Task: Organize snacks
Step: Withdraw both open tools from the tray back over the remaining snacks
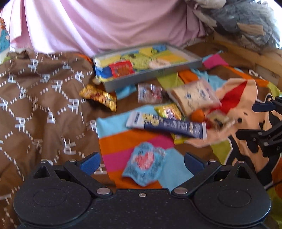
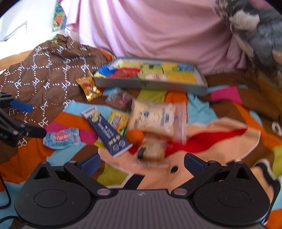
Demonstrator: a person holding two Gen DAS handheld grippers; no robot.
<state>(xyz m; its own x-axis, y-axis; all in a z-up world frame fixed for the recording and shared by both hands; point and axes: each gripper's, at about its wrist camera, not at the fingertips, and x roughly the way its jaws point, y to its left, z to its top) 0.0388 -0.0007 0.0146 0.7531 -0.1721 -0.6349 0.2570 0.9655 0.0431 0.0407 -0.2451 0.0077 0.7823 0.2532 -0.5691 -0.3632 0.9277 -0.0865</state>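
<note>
Snacks lie loose on a colourful bedspread. A light-blue packet sits just ahead of my open left gripper, between its fingers. My right gripper is open too, with a small clear-wrapped snack right before it. Behind that snack lie a navy bar, a beige bread bag, an orange ball, a yellow packet, a clear packet and a gold packet. The grey tray at the back holds several packets.
A brown patterned quilt bunches up on the left. A pink sheet hangs behind the tray. Crumpled grey cloth and a wooden bed edge are at the back right. Each gripper shows at the edge of the other's view.
</note>
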